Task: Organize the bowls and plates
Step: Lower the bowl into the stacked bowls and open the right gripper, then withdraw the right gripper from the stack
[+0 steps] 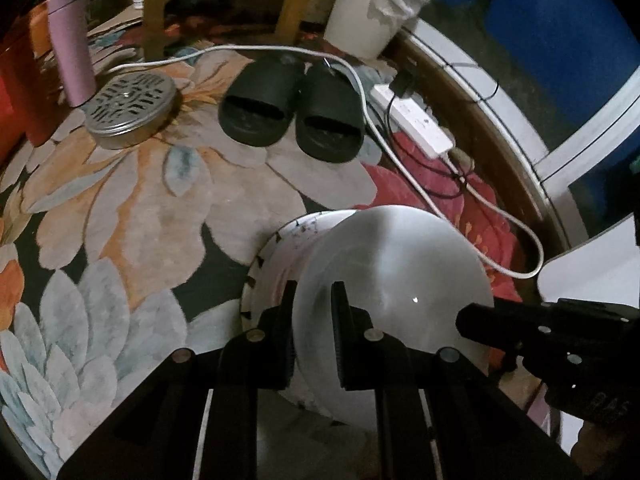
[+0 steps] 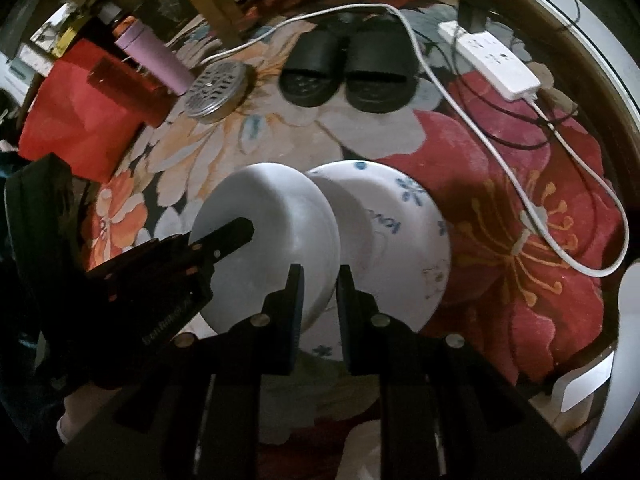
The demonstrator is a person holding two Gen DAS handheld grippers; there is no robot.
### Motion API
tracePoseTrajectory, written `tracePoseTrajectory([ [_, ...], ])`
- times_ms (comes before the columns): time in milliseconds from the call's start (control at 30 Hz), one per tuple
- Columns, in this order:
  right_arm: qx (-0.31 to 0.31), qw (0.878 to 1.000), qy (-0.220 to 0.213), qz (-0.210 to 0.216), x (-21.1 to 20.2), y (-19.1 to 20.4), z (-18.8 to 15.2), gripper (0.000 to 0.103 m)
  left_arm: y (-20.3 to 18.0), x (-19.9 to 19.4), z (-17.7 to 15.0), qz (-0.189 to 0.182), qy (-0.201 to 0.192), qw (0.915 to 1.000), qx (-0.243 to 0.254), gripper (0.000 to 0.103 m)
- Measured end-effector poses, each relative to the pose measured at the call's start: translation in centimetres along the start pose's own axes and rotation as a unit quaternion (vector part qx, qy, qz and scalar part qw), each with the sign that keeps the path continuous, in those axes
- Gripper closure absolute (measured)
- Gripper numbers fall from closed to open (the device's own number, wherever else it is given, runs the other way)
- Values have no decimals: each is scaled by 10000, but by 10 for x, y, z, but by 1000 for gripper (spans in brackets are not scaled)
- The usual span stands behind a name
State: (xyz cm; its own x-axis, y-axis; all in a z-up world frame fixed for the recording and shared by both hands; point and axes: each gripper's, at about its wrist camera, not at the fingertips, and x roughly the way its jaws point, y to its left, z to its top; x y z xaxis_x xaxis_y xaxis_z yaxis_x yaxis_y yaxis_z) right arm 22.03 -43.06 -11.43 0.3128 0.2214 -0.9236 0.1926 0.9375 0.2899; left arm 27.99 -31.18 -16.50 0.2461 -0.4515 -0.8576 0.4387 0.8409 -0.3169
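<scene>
My left gripper [image 1: 314,292] is shut on the rim of a plain white bowl [image 1: 396,276], held on edge above the carpet. Behind it in this view stands a white plate with dark rim marks [image 1: 276,256]. My right gripper [image 2: 320,276] is shut on the rims where the plain white bowl [image 2: 272,216] meets a white bowl with blue flowers [image 2: 400,220], bases back to back. The left gripper's finger [image 2: 232,234] shows against the plain bowl from the left. The right gripper's finger [image 1: 496,326] reaches in from the right.
Floral carpet [image 1: 152,208] below. Black slippers [image 1: 292,108], a perforated metal lid [image 1: 128,108], a pink flask [image 1: 72,48], a white power strip [image 1: 416,120] with a white cable [image 1: 472,236], a white bucket [image 1: 368,16], chair legs and a red bag [image 2: 76,120] lie beyond.
</scene>
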Motion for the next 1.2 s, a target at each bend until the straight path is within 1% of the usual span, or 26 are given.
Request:
tracePoseTrajectory([
  [167,94,9999,63,-6,11,-11,2,86,-6,16,0,202,95,9996,153,89],
  [233,101,9999,107,18,17,-13,2,86,-5,16,0,168,61,9997,138,88],
  [267,97,9999,110,40,18,-13,2,84,-5,15,0,151,55,9998,122,85],
  [333,63,9999,132,56,21,-11,2,84,-4,15,0,95,34,9999,80,77],
  [367,60,9998,147,73,22,-12,2,84,-3,15,1,17,33,10000,58,67],
  [400,76,9997,166,130,24,-12,2,84,-3,14,1,-96,51,9999,35,53],
  [433,95,9997,179,170,24,-12,2,84,-4,13,1,-215,59,9998,19,48],
  [500,130,9996,174,179,24,-13,1,84,-5,12,0,-148,48,9999,28,41],
  [567,182,9995,131,231,20,-16,2,84,-3,10,-1,-258,28,9997,-39,37],
  [633,261,9992,122,262,19,-18,3,84,-1,6,-1,-347,-6,9994,-76,35],
  [733,307,9991,78,281,15,-18,3,84,0,-3,-2,-360,-96,9993,-41,32],
  [767,303,9992,74,266,13,-18,3,84,0,-6,-3,-330,-141,9994,-32,25],
  [800,304,9993,62,215,11,-18,4,84,0,-8,-3,-193,-186,9996,-29,8],
  [833,300,9994,40,147,10,-17,3,84,3,-11,-4,-149,-245,9996,-42,1],
  [867,287,9995,25,96,10,-18,3,83,7,-14,-4,-196,-298,9993,-101,1],
  [900,286,9995,16,93,9,-18,3,72,9,-15,-4,-209,-303,9992,-145,1],
  [933,307,9995,2,49,9,-19,3,67,13,-16,-4,-199,-302,9992,-190,1],
  [967,355,9994,-42,-1,8,-20,3,56,15,-17,-4,-177,-301,9992,-207,1],
  [1000,388,9992,-67,-29,7,-20,2,48,18,-18,-4,-141,-305,9992,-224,1],
  [1033,396,9992,-74,-39,7,-20,2,45,21,-18,-4,-95,-308,9992,-256,1],
  [1100,381,9992,-44,-120,9,-20,1,34,25,-19,-5,-31,-298,9991,-284,1],
  [1133,372,9991,-26,-179,10,-19,1,31,27,-19,-5,5,-298,9991,-297,1],
  [1167,358,9991,-8,-248,11,-18,-1,24,29,-20,-5,35,-295,9991,-313,1],
  [1200,344,9990,6,-287,12,-17,-1,14,31,-20,-6,50,-284,9990,-330,1],
])
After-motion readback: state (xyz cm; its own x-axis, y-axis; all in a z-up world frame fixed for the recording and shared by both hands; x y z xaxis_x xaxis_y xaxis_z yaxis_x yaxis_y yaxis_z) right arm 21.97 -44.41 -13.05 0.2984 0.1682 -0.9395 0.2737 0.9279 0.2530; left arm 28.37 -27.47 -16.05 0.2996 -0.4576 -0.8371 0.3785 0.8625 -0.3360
